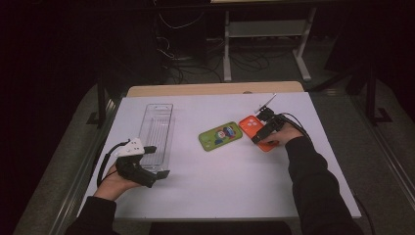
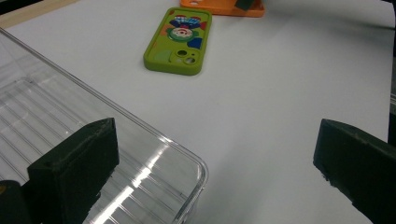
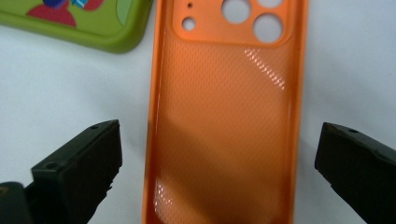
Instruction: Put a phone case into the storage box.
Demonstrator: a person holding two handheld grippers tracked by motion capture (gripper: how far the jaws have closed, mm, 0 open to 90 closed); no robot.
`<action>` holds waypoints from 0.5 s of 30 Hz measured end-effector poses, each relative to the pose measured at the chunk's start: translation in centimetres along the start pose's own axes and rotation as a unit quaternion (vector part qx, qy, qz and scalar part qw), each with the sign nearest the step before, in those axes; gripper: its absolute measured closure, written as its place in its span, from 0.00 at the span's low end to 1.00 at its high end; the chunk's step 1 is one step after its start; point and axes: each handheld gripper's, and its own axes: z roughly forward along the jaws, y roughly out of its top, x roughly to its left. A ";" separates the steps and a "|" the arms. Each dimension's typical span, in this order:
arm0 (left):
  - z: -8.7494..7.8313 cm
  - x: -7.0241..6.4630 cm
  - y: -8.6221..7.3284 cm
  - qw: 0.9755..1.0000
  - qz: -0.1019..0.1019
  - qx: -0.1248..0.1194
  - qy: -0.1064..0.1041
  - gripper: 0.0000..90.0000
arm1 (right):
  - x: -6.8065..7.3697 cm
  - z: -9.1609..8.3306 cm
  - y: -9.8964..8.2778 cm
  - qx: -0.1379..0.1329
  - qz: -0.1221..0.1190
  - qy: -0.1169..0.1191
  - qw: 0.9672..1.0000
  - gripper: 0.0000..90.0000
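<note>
On the surface [image 1: 220,176], the tray [image 1: 157,128] lay left, one phone case [image 1: 220,135] centre, the other phone case [image 1: 252,126] just right of it.

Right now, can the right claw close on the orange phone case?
Probably yes. The right claw hangs open straddling the orange phone case, nothing between; the green phone case lies clear to one side.

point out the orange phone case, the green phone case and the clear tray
orange phone case [image 3: 224,121], right gripper view, middle of its inner back.
green phone case [image 2: 177,39], left gripper view, its printed back.
clear tray [image 1: 161,108], high view, its far rim.
</note>
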 end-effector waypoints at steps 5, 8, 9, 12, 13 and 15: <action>0.0 0.0 0.0 1.000 0.001 -0.001 -0.001 0.00 | 0.0 0.6 -0.1 0.016 0.002 -0.005 1.000 0.02; 0.0 0.0 0.0 1.000 0.002 0.001 -0.002 0.00 | 0.1 0.7 -0.2 0.023 0.002 -0.002 1.000 0.03; 0.0 0.0 0.0 1.000 0.002 0.001 -0.002 0.00 | 0.1 0.7 -0.2 0.023 0.002 -0.002 1.000 0.03; 0.0 -0.1 0.0 1.000 0.001 0.000 -0.002 0.00 | 0.1 0.9 -0.2 0.025 0.002 -0.002 1.000 0.05; 0.0 -0.1 0.1 1.000 0.001 -0.001 -0.002 0.00 | 0.1 0.9 -0.2 0.026 0.001 -0.002 1.000 0.05; 0.1 -0.1 0.1 1.000 0.001 -0.001 -0.002 0.00 | 0.1 0.9 -0.2 0.030 -0.002 -0.004 1.000 0.07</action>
